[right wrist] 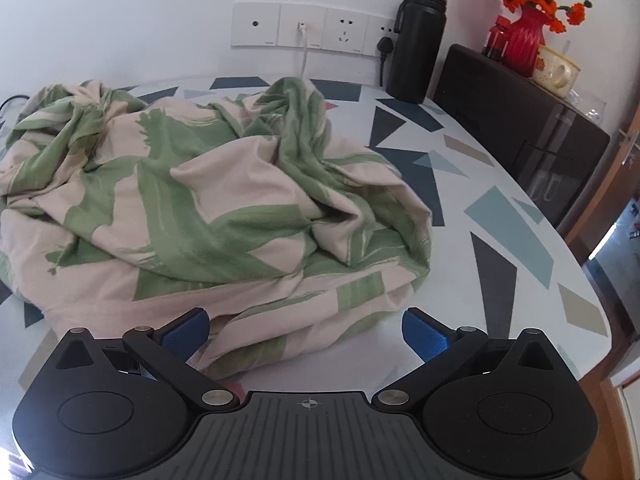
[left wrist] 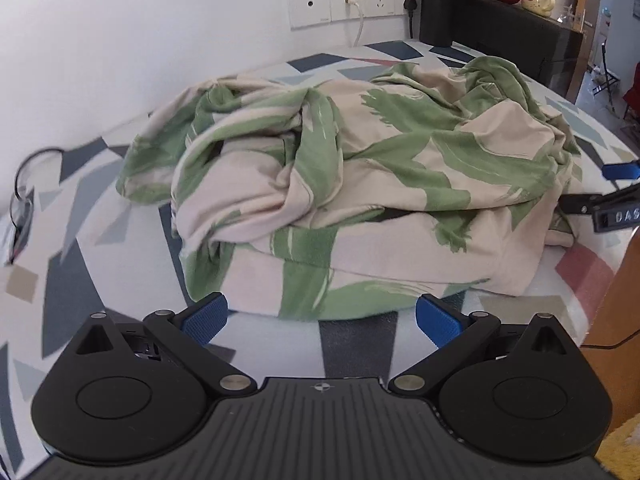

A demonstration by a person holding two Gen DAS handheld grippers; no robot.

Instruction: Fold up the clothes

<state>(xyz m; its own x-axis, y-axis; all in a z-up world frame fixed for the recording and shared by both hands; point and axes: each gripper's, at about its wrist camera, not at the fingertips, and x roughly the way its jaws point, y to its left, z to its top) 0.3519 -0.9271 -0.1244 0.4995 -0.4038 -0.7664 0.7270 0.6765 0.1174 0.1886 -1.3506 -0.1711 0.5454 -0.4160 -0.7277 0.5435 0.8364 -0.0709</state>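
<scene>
Crumpled in a heap on the desk (right wrist: 500, 184): a beige and green garment (left wrist: 360, 184) (right wrist: 192, 208), unfolded, near the wall sockets (right wrist: 308, 26) and a black bottle (right wrist: 418, 44). Left gripper (left wrist: 320, 318) low at the heap's near edge, jaws spread wide and holding nothing. Right gripper (right wrist: 306, 330) likewise wide apart (its left blue pad (right wrist: 186, 332) just at the cloth's hem, contact not clear), empty
</scene>
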